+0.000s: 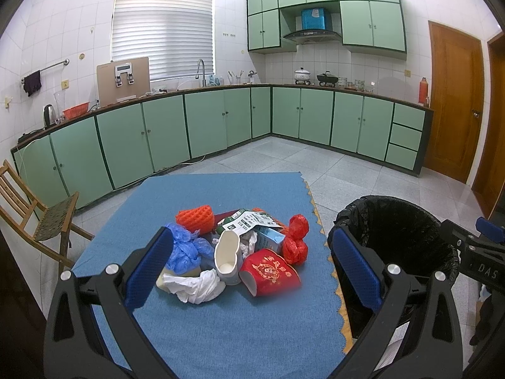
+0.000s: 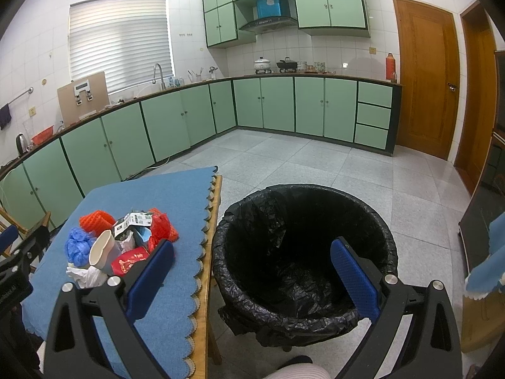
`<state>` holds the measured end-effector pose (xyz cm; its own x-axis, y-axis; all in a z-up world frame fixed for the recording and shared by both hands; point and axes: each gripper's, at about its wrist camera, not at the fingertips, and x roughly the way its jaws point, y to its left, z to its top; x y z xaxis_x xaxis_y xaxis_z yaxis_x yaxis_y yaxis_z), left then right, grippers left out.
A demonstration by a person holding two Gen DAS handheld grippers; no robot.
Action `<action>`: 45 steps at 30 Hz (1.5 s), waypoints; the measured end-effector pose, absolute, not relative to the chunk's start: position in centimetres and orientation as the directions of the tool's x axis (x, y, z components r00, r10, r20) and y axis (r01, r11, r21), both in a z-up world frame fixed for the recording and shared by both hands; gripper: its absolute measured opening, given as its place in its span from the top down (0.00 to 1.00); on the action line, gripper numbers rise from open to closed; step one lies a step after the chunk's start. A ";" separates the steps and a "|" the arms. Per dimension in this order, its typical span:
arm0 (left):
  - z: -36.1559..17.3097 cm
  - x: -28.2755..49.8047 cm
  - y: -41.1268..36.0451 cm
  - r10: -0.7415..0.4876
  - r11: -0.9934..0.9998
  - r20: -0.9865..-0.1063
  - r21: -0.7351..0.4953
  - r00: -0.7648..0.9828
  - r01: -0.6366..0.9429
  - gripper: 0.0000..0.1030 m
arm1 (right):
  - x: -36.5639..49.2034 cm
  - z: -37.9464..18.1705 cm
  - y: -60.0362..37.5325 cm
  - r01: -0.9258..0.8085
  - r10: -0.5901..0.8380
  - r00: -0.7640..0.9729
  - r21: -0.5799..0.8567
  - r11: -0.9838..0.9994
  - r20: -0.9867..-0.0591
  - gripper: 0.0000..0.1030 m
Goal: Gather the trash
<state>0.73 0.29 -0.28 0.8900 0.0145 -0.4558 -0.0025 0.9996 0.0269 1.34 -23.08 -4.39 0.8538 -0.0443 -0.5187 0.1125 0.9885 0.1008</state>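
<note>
Trash sits in one heap on the blue cloth (image 1: 221, 331) that covers the table, near its right edge. From left to right the heap holds one bundle of blue plastic gloves (image 1: 186, 248), one crumpled white tissue (image 1: 197, 285) at the front, one orange foam net (image 1: 195, 218) at the back, one white paper cup (image 1: 226, 257) tipped on its side, one printed leaflet (image 1: 249, 221), one small light-blue carton (image 1: 268, 240), one red paper cup (image 1: 268, 273) lying mouth-forward, and one knotted red plastic bag (image 1: 295, 240).

Beside the table, on the floor to its right, stands one bin lined with a black bag (image 2: 303, 252).

Two grippers show. The left gripper (image 1: 252, 271) hangs above the heap, fingers spread wide, nothing between them. The right gripper (image 2: 252, 278) hangs over the bin's near rim, likewise wide apart and empty.
</note>
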 end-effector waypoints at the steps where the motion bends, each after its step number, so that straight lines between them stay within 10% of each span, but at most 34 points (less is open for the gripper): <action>1: -0.3 0.7 0.3 0.015 1.000 -0.456 0.027 0.890 -0.003 0.05 | 1.3 -4.3 -23.1 0.113 -0.045 0.853 0.100 0.989 -0.519 0.06; 45: -9.2 3.2 11.6 0.126 0.992 -0.533 0.086 0.837 -0.094 0.05 | 7.1 -11.2 -11.5 -0.067 0.127 0.786 0.121 0.990 -0.606 0.16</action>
